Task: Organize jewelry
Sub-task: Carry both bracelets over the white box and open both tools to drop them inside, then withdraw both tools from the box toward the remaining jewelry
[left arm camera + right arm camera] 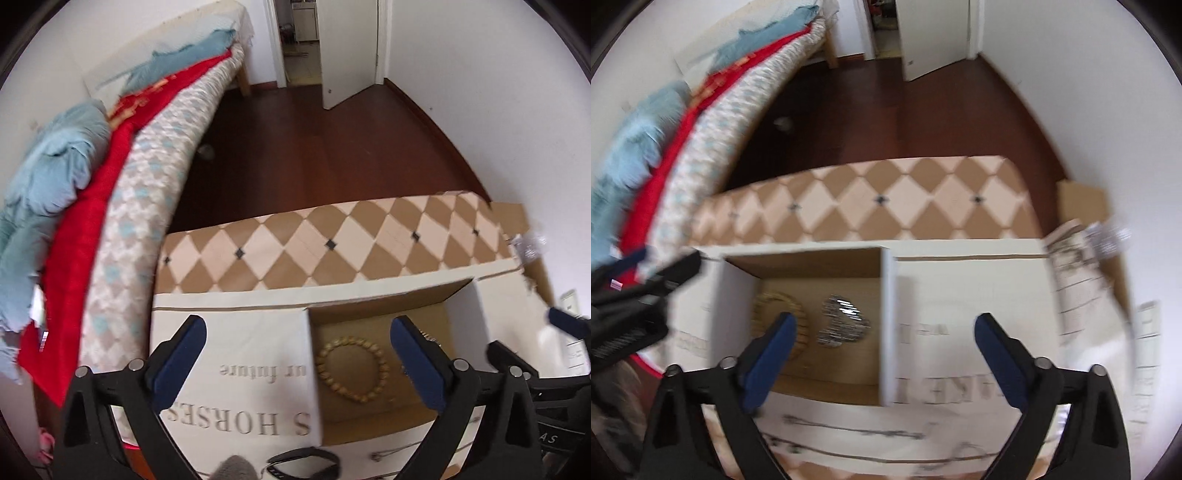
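An open cardboard box (pixel 380 306) (pixel 886 295) sits on a white printed surface. Inside lie a wooden bead bracelet (pixel 352 369) (pixel 801 332) and a silvery bracelet (pixel 844 325). My left gripper (pixel 295 354) is open and empty, hovering over the box's left edge. My right gripper (pixel 884 343) is open and empty above the box's right wall. A black band (pixel 306 463) and a thin chain (pixel 391 454) lie in front of the box. The chain also shows in the right wrist view (pixel 857 430). The right wrist view is blurred.
A checkered tan and cream table surface (pixel 332 243) lies behind the box. A bed with red and blue bedding (pixel 92 206) stands at left. Dark wood floor (pixel 314 140) and an open door (pixel 347 51) are beyond. The other gripper (pixel 569 325) shows at the right edge.
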Action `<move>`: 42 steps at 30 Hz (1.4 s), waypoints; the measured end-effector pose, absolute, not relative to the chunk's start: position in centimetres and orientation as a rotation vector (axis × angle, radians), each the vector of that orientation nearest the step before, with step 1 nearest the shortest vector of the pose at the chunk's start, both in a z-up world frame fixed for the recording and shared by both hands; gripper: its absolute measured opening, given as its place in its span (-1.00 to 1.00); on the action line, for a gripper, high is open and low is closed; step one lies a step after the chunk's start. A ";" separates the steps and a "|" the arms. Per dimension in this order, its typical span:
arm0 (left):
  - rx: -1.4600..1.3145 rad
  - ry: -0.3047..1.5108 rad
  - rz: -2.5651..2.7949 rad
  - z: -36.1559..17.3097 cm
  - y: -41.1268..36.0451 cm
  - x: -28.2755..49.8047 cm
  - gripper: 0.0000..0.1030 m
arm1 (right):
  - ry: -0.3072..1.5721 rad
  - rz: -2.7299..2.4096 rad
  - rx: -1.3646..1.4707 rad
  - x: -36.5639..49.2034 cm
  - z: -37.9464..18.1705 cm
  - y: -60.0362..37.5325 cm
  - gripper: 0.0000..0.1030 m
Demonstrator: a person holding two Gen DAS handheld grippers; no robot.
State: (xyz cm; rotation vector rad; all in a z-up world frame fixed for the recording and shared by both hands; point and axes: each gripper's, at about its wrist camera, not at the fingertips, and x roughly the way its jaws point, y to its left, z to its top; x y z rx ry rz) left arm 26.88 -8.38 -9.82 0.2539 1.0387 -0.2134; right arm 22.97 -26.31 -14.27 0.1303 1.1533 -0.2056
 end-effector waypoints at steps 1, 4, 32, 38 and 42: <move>0.267 1.034 -0.201 -10.1 -8.2 26.4 0.98 | 1.155 -0.221 0.104 22.6 -14.6 -26.1 1.00; 0.286 1.019 -0.180 -10.7 -7.7 25.3 0.99 | 1.154 -0.249 0.057 21.6 -15.3 -25.4 1.00; 0.202 0.900 -0.132 -6.2 -4.2 15.3 0.99 | 0.968 -0.303 0.078 12.3 -8.4 -23.6 1.00; 0.159 0.833 -0.122 -3.4 -2.5 12.5 0.99 | 0.897 -0.302 0.058 9.2 -5.4 -22.3 1.00; 0.138 0.800 -0.125 -1.7 -1.4 10.6 0.99 | 0.865 -0.281 0.071 7.4 -3.7 -21.2 1.00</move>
